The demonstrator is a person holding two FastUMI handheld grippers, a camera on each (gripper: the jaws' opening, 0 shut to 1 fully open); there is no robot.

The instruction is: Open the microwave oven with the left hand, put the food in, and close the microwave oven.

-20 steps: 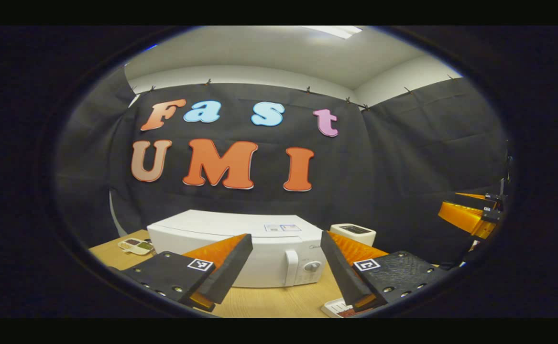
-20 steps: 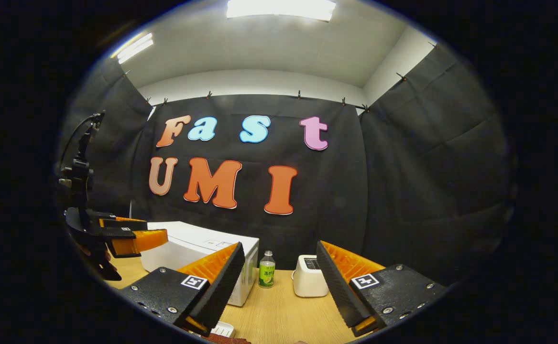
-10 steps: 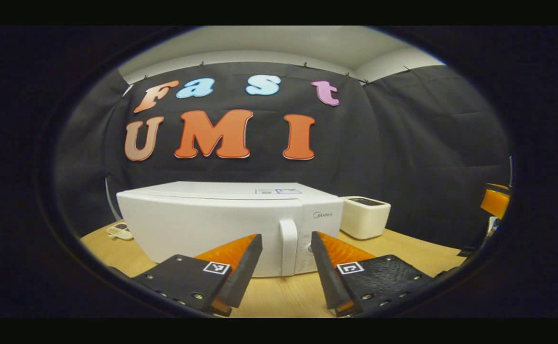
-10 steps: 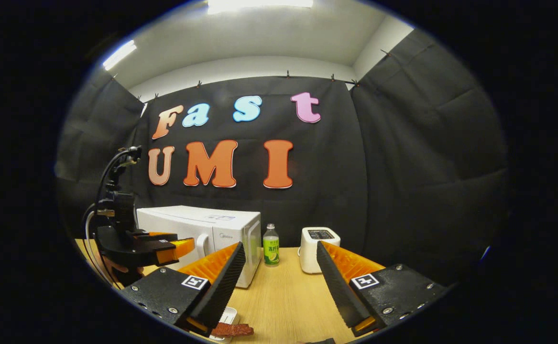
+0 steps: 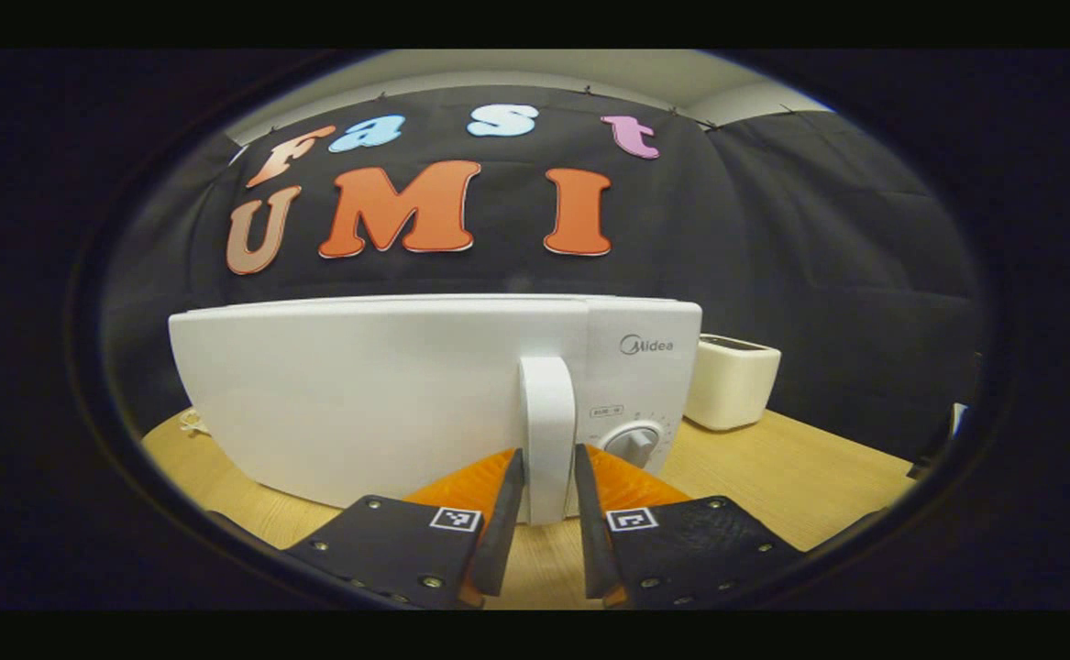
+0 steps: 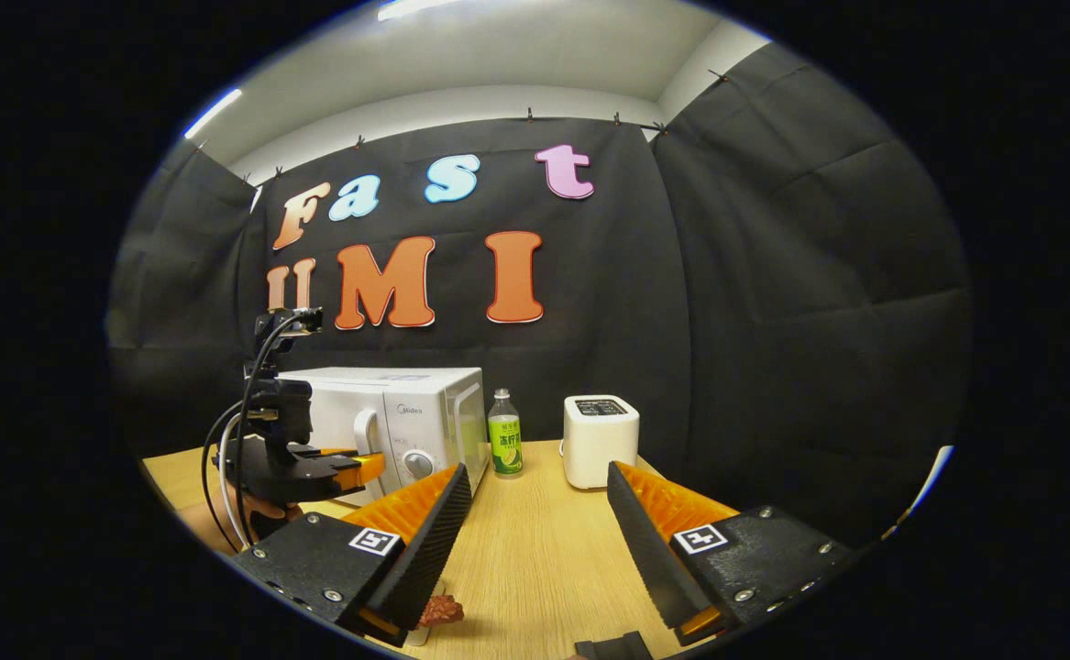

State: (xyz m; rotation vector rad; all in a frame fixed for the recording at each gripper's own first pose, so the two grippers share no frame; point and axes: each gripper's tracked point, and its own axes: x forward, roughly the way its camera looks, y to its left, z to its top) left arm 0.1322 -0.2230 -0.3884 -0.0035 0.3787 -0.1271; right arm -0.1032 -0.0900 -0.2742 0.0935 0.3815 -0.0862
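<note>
The white microwave [image 5: 379, 394] stands on the wooden table with its door closed. My left gripper [image 5: 548, 456] is at the door's upright handle [image 5: 546, 403], one finger pressed to each side of its lower end. In the right gripper view the left gripper [image 6: 319, 466] shows at the microwave [image 6: 424, 412], held by a hand. My right gripper [image 6: 536, 472] hangs open over the table with nothing between its fingers. A reddish-brown piece of food [image 6: 440, 610] lies just below its left finger, on a small white dish that is mostly hidden.
A white toaster [image 6: 601, 440] and a green-labelled bottle [image 6: 502, 445] stand to the right of the microwave; the toaster [image 5: 732, 380] also appears in the left gripper view. The microwave's dial [image 5: 634, 445] sits right of the handle. Bare wooden table [image 6: 544, 550] lies ahead of my right gripper.
My left gripper has moved forward and down to the microwave, and its fingers have come together around the door handle. The right gripper stays open; its view has tipped down slightly.
</note>
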